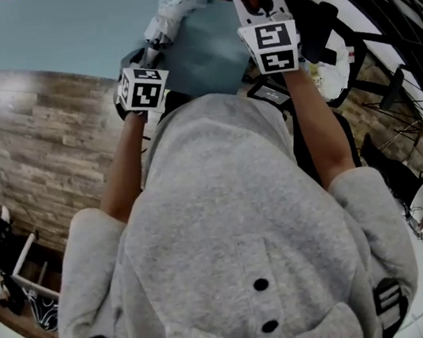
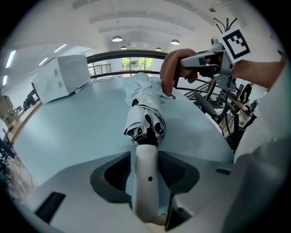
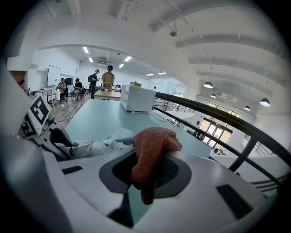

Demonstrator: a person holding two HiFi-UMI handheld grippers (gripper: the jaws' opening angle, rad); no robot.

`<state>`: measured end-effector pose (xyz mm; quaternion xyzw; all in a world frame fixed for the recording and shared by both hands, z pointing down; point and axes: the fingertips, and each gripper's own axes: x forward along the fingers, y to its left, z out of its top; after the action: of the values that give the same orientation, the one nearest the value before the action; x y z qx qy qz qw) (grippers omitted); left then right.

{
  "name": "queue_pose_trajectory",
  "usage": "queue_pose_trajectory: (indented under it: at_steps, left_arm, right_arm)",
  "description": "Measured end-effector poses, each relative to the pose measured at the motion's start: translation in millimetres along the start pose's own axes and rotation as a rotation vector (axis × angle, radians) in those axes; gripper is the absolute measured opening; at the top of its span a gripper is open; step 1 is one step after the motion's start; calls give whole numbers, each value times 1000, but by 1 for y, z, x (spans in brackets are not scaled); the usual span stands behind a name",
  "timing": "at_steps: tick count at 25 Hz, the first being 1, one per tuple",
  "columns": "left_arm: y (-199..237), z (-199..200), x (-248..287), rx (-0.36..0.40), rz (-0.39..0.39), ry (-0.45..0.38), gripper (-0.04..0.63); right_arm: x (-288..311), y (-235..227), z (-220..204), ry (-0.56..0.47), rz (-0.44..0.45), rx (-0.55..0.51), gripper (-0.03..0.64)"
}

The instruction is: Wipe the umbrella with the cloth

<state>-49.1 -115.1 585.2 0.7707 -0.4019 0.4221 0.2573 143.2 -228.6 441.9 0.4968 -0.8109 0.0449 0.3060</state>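
Now: L tool [image 2: 146, 170] jaws apart round umbrella [image 2: 145, 113] handle [image 2: 146, 195]; R tool [image 3: 148, 175] clamped on cloth [image 3: 152, 150].
Folded umbrella lies on pale-blue counter [image 2: 68, 132], its white handle btwn L jaws w/ gaps both sides, pads not pressing. Rust-brown knit cloth hangs from R jaws, held near umbrella's far end.

Leaving the pale blue tabletop [image 2: 68, 132] open left of the folded white fabric umbrella [image 2: 145, 107]. Blocking its far end with the right gripper [image 2: 182, 61] and rust-red knitted cloth [image 2: 169, 77]. Crowding the far left with a white box-shaped appliance [image 2: 61, 77], one edge with a black metal railing [image 3: 218, 116].
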Motion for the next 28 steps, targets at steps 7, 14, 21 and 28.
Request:
queue_pose_trajectory:
  at_steps: [7,14,21,28]
  left_arm:
    - [-8,2,12,3,-21,11,181]
    - [0,0,9,-30,-28,-41,169]
    - [3,0,10,-31,-54,-20,159]
    - [6,2,8,-23,-61,-17,158]
  right_arm:
    - [18,-6,-20,65,-19,3,81]
    - [51,9,-40,152,6,-37,81]
    - [84,47,-63,234,99,-95,81]
    - [84,61,-60,257,135,-69,81]
